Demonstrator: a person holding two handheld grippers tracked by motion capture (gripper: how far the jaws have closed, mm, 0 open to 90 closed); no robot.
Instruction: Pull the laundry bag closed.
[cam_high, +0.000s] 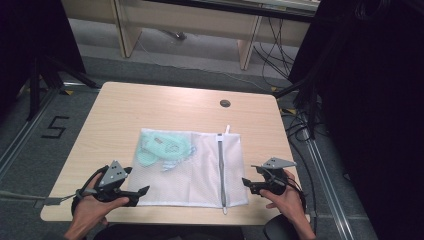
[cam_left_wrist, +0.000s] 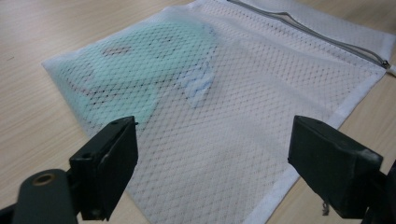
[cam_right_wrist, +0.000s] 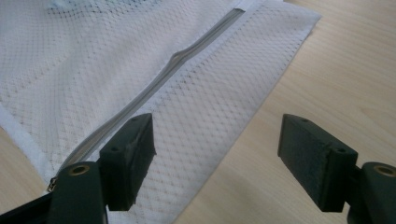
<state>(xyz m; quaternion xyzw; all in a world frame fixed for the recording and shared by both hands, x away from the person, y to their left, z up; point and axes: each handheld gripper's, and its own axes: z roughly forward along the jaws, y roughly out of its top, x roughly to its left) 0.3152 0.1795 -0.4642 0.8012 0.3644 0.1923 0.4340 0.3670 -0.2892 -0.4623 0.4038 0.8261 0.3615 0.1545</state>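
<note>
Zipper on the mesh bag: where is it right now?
In the high view the zipper runs front to back along the right part of the mesh bag, nearest the right claw.

White mesh bag (cam_right_wrist: 140, 70) lying flat on wooden table (cam_right_wrist: 327, 70); grey zipper (cam_right_wrist: 159, 84) running diagonally across it, slightly buckled midway. Right gripper (cam_right_wrist: 215, 154) above bag's edge, black jaws wide apart, nothing between them.
</note>
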